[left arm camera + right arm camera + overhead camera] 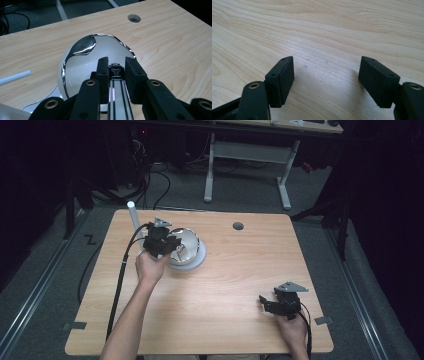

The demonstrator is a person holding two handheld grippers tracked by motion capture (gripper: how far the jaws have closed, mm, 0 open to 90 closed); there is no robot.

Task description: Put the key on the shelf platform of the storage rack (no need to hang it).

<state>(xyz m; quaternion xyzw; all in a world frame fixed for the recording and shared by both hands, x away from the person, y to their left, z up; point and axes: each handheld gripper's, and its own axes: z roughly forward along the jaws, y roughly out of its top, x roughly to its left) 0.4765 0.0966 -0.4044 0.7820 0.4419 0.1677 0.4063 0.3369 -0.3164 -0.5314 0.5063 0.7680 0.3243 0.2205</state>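
Note:
A white, domed thing with chrome trim (190, 244) (82, 65) sits on a round white base (199, 262) at the back left of the wooden table (230, 270). My left gripper (171, 244) (116, 63) reaches over it from the left. Its jaws are shut on a narrow white strip with dark lines (116, 87) that runs up the dome's side and ends in a small dark piece. My right gripper (265, 303) (325, 66) rests low over the table's front right, open, with bare wood between its pads (284, 75).
A white rod (133, 217) (15, 77) stands just behind and left of the dome. A round cable hole (238, 226) (134, 18) lies near the table's far edge. A desk frame and cables are on the floor beyond.

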